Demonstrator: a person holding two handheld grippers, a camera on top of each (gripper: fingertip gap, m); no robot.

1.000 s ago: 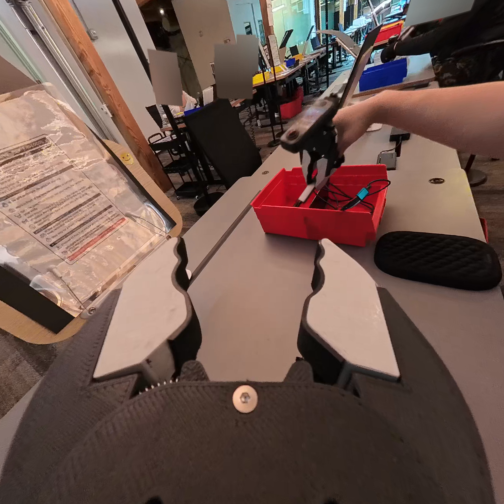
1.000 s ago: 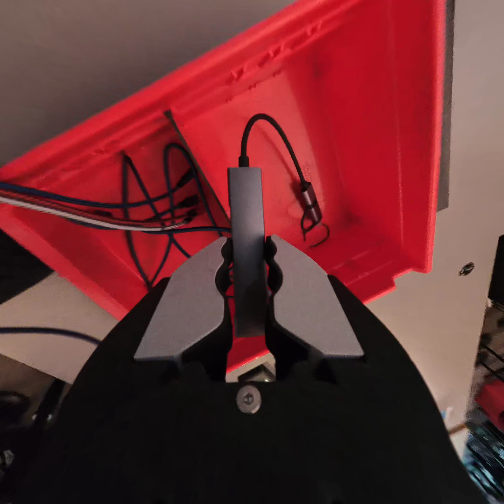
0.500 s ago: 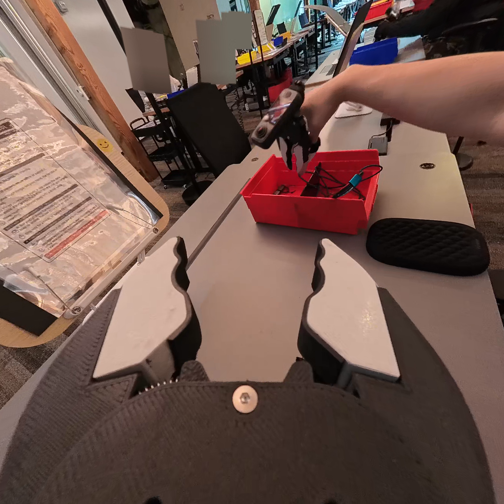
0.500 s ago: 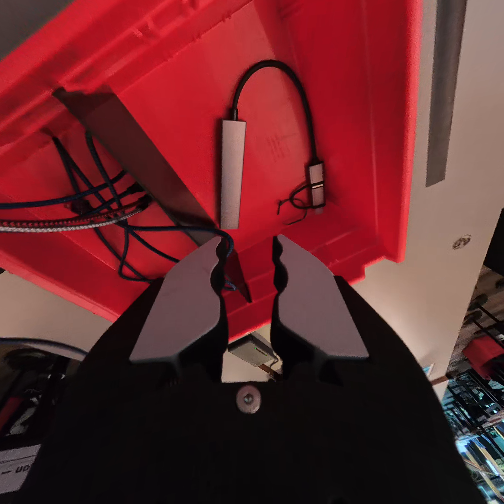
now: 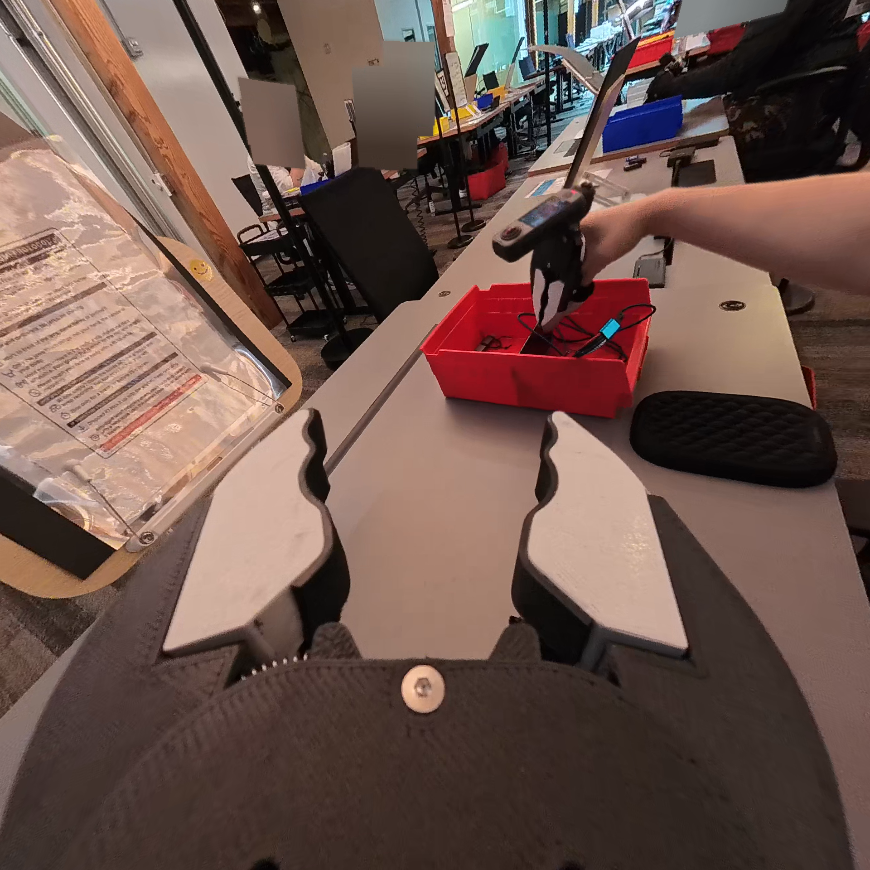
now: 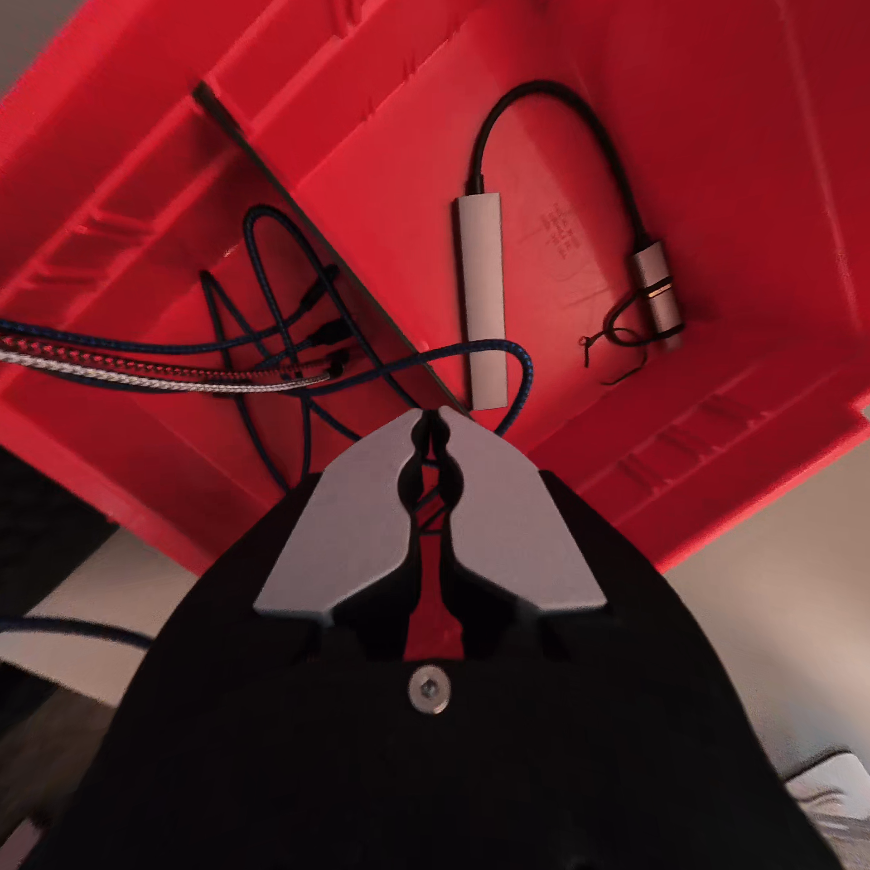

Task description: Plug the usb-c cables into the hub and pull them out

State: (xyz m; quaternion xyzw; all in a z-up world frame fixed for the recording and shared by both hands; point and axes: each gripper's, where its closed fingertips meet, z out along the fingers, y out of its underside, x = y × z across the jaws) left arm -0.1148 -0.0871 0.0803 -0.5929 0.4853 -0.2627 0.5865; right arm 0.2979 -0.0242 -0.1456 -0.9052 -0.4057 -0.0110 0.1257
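Observation:
A red bin (image 6: 734,117) with a dark divider (image 6: 282,183) sits on the grey table (image 5: 433,508). The slim grey hub (image 6: 485,301) lies flat in the bin's right compartment with its short black lead and plug (image 6: 656,292). Several braided usb-c cables (image 6: 282,339) lie tangled in the left compartment. My right gripper (image 6: 430,416) is over the divider's near end, shut on a blue braided cable (image 6: 489,349) that loops over the divider. In the left wrist view the right gripper (image 5: 548,320) dips into the bin (image 5: 518,381). My left gripper (image 5: 430,419) is open and empty, low over the table, well short of the bin.
A black padded wrist rest (image 5: 729,438) lies right of the bin. A clear-covered sign panel (image 5: 94,376) stands off the table's left edge. A cable end with a cyan tag (image 5: 610,328) sticks up in the bin. A person's forearm (image 5: 753,221) reaches in from the right. Left tips to right tips: about 50 cm. My right gripper's tips are some 8 cm from the slim grey hub (image 6: 485,301).
My right gripper held the hub a second ago, let it go into the bin's right compartment, then moved left and shut on the blue cable. My left gripper stayed open.

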